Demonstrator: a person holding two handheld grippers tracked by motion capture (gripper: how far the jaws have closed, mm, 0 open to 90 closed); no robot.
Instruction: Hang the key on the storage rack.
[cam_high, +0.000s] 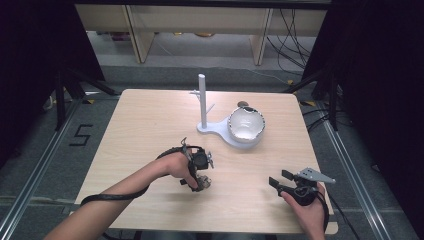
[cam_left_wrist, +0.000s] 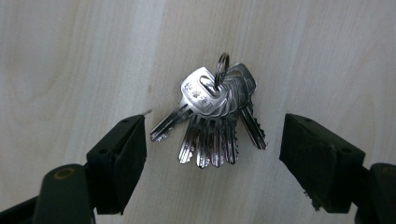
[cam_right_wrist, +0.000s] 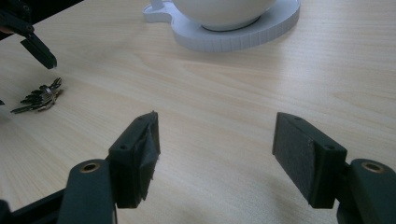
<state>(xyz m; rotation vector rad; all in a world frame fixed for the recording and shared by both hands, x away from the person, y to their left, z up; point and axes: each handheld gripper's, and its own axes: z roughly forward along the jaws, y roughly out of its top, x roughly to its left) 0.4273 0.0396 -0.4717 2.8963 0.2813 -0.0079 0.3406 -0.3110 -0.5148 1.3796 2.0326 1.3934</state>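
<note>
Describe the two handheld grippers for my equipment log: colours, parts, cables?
Both are black, two-jawed tools. The left gripper trails a black cable along a bare forearm. The right gripper carries a grey three-cornered plate on top. Up close, each jaw ends in a blocky black pad on an arm with a brass-coloured rivet.

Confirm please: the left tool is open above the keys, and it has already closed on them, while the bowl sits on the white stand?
Not quite. The left tool has not closed on the keys: the left gripper view shows its jaws apart on either side, not touching them. The keys lie on the table. The bowl does sit on the white stand.
</note>
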